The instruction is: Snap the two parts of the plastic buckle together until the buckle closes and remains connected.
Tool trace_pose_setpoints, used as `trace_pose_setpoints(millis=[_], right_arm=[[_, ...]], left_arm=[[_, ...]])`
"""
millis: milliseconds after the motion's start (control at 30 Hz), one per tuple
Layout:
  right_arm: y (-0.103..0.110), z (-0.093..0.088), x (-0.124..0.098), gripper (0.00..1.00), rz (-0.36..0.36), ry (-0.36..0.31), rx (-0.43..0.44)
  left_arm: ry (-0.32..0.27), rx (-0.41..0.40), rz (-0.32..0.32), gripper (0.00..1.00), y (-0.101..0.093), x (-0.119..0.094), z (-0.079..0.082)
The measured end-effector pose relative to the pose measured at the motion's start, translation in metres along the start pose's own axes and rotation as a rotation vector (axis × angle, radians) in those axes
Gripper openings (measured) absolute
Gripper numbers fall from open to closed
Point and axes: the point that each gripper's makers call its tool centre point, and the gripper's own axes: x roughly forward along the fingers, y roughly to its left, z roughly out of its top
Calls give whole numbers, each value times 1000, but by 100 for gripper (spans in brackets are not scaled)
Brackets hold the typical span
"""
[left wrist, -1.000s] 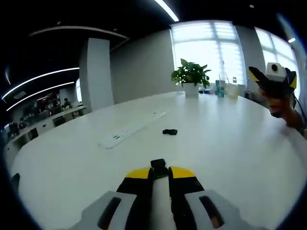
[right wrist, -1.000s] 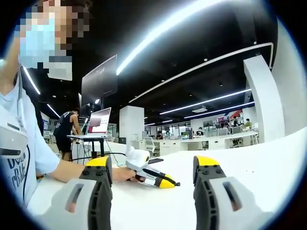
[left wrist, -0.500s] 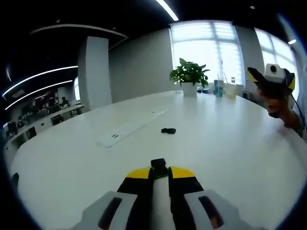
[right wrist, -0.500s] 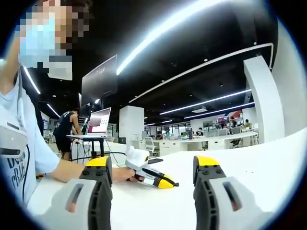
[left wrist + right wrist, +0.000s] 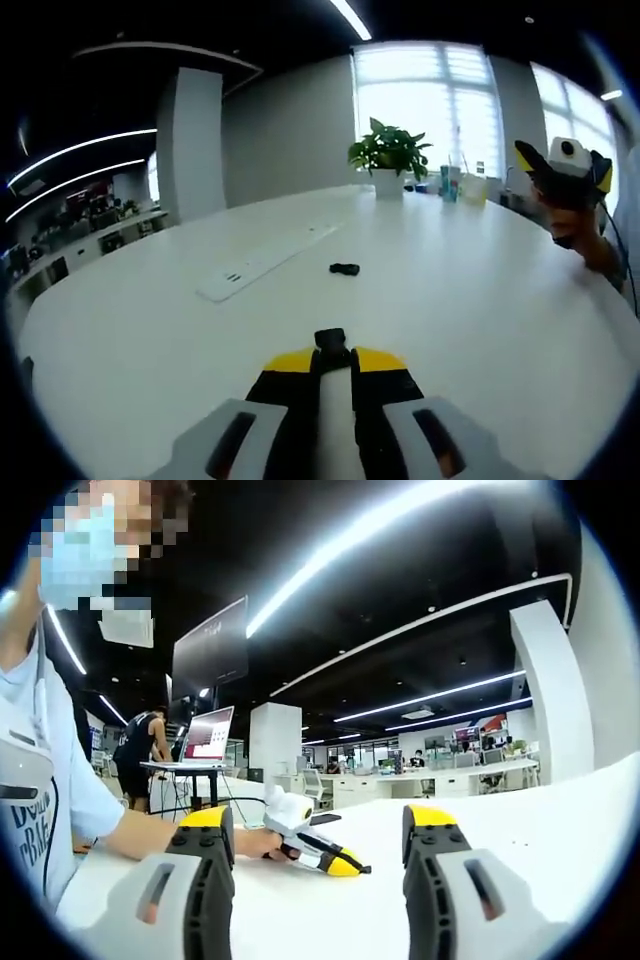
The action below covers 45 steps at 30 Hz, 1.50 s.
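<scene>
My left gripper (image 5: pixel 333 358) is shut on a small black buckle part (image 5: pixel 330 340) that sticks out past its yellow tips, low over the white table (image 5: pixel 460 300). The other black buckle part (image 5: pixel 344 268) lies loose on the table a little way ahead of it. My right gripper (image 5: pixel 318 822) is open with nothing between its jaws and is raised above the table's edge. It also appears as the right gripper (image 5: pixel 565 170) at the far right, held in a hand. The left gripper (image 5: pixel 342 862) lies low near the table, held by a hand.
A white power strip (image 5: pixel 262 265) lies left of the loose part. A potted plant (image 5: pixel 388 155) and cups (image 5: pixel 455 185) stand at the table's far end. A person (image 5: pixel 45 770) sits at the left, and a laptop (image 5: pixel 207 735) stands behind.
The left gripper view has shifted slightly with the hand, so the loose part sits a bit higher and further left in it. Both grippers hold their states.
</scene>
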Motion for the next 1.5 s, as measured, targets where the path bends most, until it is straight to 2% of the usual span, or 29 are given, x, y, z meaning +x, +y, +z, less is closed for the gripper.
trace_pose_setpoints(millis=[367, 633, 733, 800, 1000, 1067, 1500], right_arm=[[6, 9, -1, 70, 10, -24, -11], [9, 14, -1, 70, 18, -38, -24], [9, 16, -1, 70, 18, -41, -27], [9, 16, -1, 69, 18, -41, -27], [11, 15, 0, 69, 25, -37, -31], [12, 15, 0, 69, 27, -35, -34], [14, 6, 3, 69, 29, -8, -35]], left_arm=[[23, -45, -11, 10, -14, -17, -5], [64, -35, 6, 10, -11, -33, -9], [59, -37, 8, 10, -15, -38, -11], [54, -37, 12, 10, -25, -40, -11], [55, -41, 14, 10, -32, -49, -14], [55, -37, 13, 10, -42, -50, -15], [68, -14, 6, 10, -64, -62, -23]])
